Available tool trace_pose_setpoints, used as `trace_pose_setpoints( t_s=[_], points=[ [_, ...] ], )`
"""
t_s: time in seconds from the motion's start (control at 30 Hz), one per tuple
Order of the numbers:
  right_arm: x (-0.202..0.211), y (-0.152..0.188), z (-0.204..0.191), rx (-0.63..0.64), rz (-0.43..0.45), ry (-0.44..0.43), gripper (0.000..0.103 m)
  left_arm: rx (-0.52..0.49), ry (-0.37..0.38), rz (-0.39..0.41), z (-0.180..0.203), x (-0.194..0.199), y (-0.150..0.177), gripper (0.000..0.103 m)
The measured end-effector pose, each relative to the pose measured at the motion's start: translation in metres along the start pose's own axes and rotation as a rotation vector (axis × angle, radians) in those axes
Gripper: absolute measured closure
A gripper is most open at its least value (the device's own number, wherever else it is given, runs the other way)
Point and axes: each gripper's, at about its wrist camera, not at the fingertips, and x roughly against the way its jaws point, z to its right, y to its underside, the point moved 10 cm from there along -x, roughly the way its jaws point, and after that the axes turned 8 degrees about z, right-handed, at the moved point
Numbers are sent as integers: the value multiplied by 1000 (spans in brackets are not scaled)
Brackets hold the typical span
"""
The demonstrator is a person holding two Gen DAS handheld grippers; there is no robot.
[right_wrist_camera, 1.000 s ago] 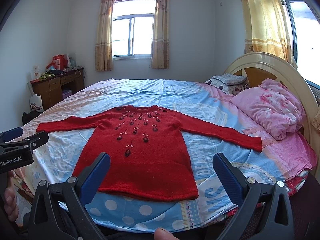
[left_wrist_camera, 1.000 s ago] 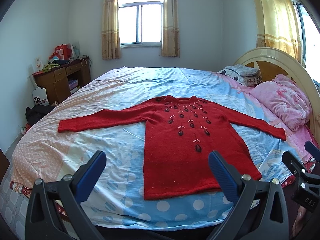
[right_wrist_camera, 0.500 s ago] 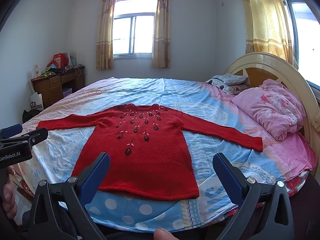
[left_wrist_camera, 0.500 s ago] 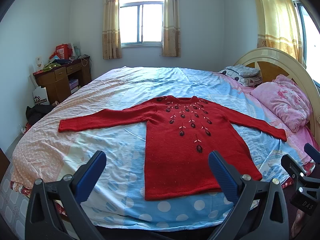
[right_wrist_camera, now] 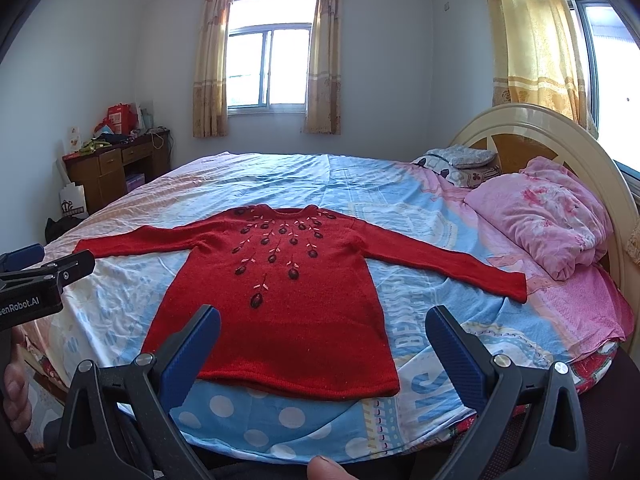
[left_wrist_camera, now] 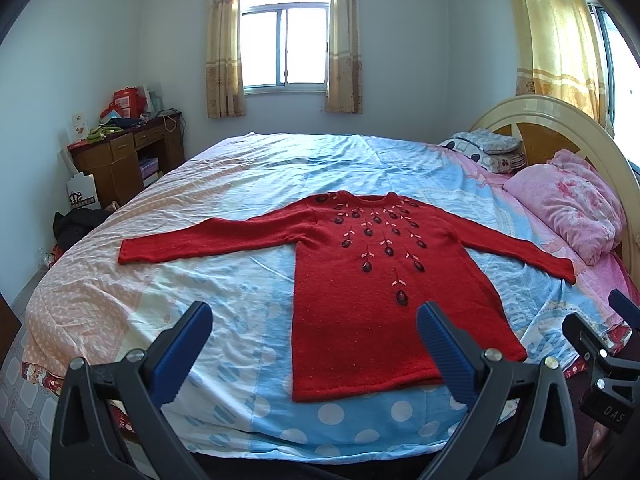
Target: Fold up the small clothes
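Observation:
A red knitted sweater point(left_wrist_camera: 372, 292) point(right_wrist_camera: 280, 300) with dark flower embroidery lies flat on the bed, front up, both sleeves spread out to the sides, hem nearest me. My left gripper point(left_wrist_camera: 314, 316) hangs open in the air short of the hem, over the sweater's left half. My right gripper point(right_wrist_camera: 322, 318) is also open, held above the hem's middle. Nothing is between either pair of blue fingers. The right gripper's tip point(left_wrist_camera: 600, 344) shows at the left wrist view's right edge, and the left gripper's tip point(right_wrist_camera: 48, 272) at the right wrist view's left edge.
The bed point(left_wrist_camera: 224, 208) carries a light blue and peach patterned sheet. A pink quilt point(right_wrist_camera: 548, 216) and a pillow point(right_wrist_camera: 460, 160) lie by the cream headboard point(right_wrist_camera: 560, 136) on the right. A wooden desk point(left_wrist_camera: 124, 156) with clutter stands at the far left wall.
Both views have drifted only slightly; the sweater has not moved and both grippers stay open.

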Motion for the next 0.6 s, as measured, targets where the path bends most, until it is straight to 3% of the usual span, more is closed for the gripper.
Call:
trace_pose_setpoints(
  t_s=[0.6],
  points=[
    [-3, 1, -2, 10, 0, -12, 1, -5, 3, -7, -6, -2, 0, 0]
  ],
)
